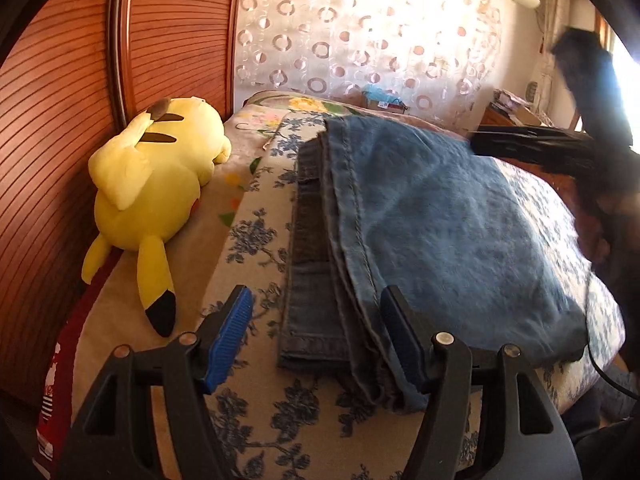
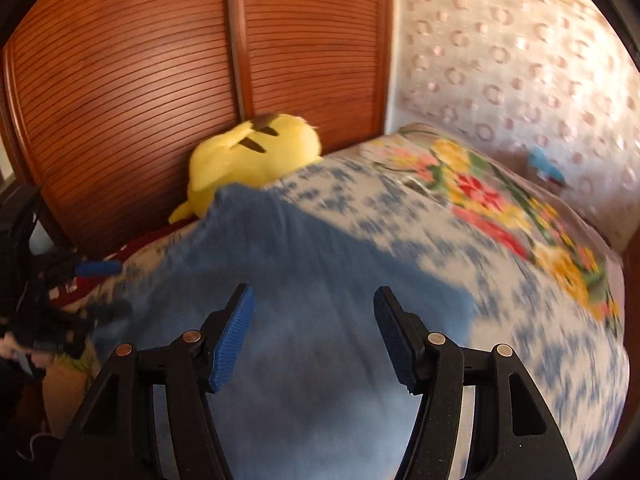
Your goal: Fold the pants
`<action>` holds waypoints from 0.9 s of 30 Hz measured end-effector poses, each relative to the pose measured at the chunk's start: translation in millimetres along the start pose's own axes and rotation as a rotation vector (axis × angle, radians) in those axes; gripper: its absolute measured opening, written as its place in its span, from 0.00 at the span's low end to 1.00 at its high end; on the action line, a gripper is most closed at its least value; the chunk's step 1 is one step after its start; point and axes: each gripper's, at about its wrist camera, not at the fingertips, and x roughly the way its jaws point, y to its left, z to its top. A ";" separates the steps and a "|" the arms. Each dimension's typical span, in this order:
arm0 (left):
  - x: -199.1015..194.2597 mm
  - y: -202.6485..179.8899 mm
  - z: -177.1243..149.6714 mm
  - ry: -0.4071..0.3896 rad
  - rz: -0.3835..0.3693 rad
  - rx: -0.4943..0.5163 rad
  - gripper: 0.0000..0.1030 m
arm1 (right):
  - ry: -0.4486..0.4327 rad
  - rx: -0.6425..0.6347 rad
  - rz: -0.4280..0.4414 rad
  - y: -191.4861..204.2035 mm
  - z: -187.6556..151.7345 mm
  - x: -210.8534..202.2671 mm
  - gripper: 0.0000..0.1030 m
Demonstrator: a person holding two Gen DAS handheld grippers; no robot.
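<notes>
The folded jeans (image 1: 420, 220) lie on the floral bedspread (image 1: 256, 240) right of the yellow plush (image 1: 156, 200), long axis running away from the left gripper (image 1: 316, 336); its jaws gape empty over the near end, nearer than the right gripper (image 2: 314, 336), likewise apart.

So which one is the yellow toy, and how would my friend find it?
Look at the bed with the blue flowered cover. Along its side by the brown slatted wardrobe, beside the folded jeans, lies the toy. It is the only bright yellow, soft thing there, with black ear tips.
</notes>
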 end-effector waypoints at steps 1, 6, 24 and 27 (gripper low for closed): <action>1.0 2.0 2.3 0.002 0.006 -0.002 0.64 | -0.006 -0.019 0.016 2.8 8.2 9.6 0.62; 7.9 14.1 10.3 0.017 0.019 -0.022 0.64 | 0.061 -0.115 0.066 17.0 45.4 66.9 0.62; 24.2 21.5 6.5 0.071 0.053 -0.032 0.64 | 0.131 -0.135 0.129 12.9 46.5 104.6 0.37; 15.5 19.9 7.1 0.048 0.048 -0.037 0.64 | 0.133 -0.150 0.132 14.7 46.3 100.2 0.31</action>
